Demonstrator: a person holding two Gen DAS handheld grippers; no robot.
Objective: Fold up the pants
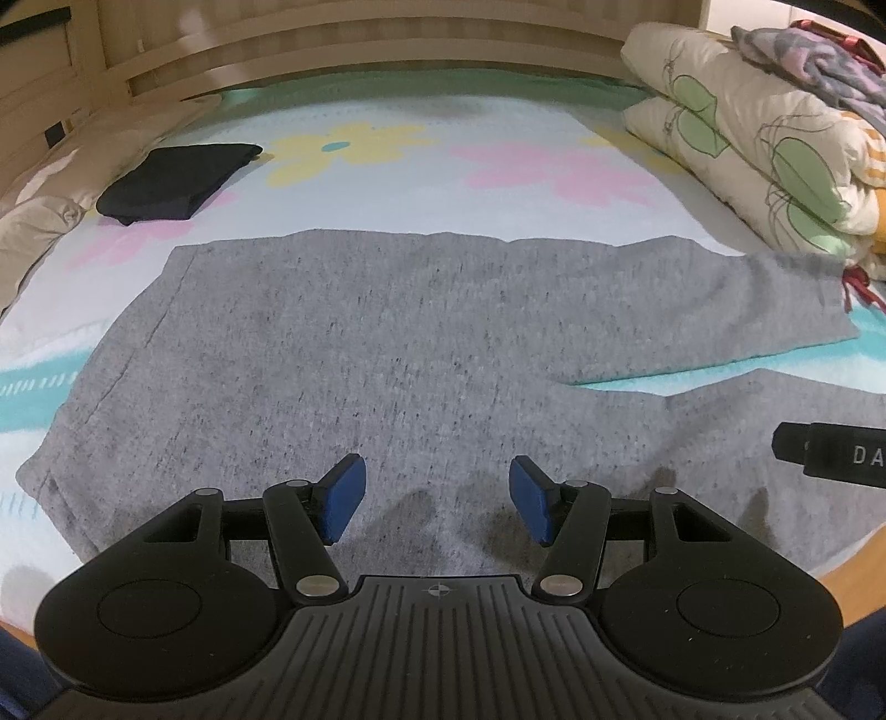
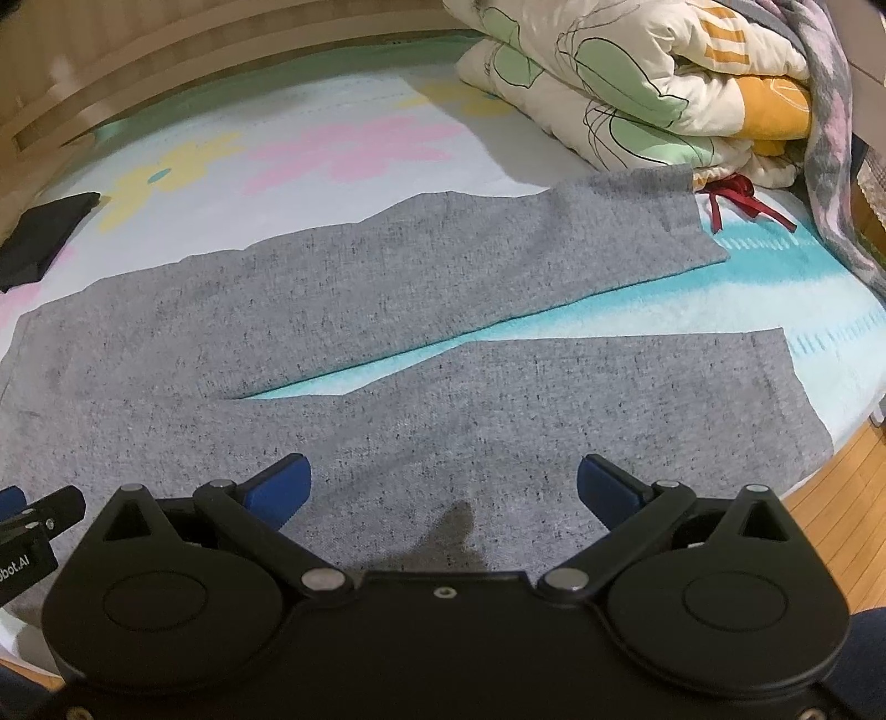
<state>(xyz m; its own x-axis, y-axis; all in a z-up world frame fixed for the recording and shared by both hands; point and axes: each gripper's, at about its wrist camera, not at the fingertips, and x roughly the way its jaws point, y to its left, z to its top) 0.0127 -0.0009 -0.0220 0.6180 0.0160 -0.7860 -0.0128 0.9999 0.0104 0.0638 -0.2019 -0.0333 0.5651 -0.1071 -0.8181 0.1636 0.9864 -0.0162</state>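
Observation:
Grey heathered pants (image 1: pixel 387 354) lie flat on the bed, waist to the left, both legs spread to the right in a narrow V (image 2: pixel 387 310). My left gripper (image 1: pixel 437 498) is open and empty, hovering over the near edge of the pants around the seat. My right gripper (image 2: pixel 443 487) is open and empty, over the near leg (image 2: pixel 554 399). The far leg (image 2: pixel 498 249) ends by the quilt. Part of the right gripper shows in the left wrist view (image 1: pixel 830 454), and part of the left gripper shows at the left edge of the right wrist view (image 2: pixel 33 531).
A folded dark garment (image 1: pixel 177 180) lies at the far left on the flowered sheet (image 1: pixel 498 160). A folded quilt (image 2: pixel 637 83) is stacked at the right, with a red ribbon (image 2: pixel 736 199) near the far cuff. The wooden headboard (image 1: pixel 360 50) runs behind. Wooden floor (image 2: pixel 841 498) shows at the right.

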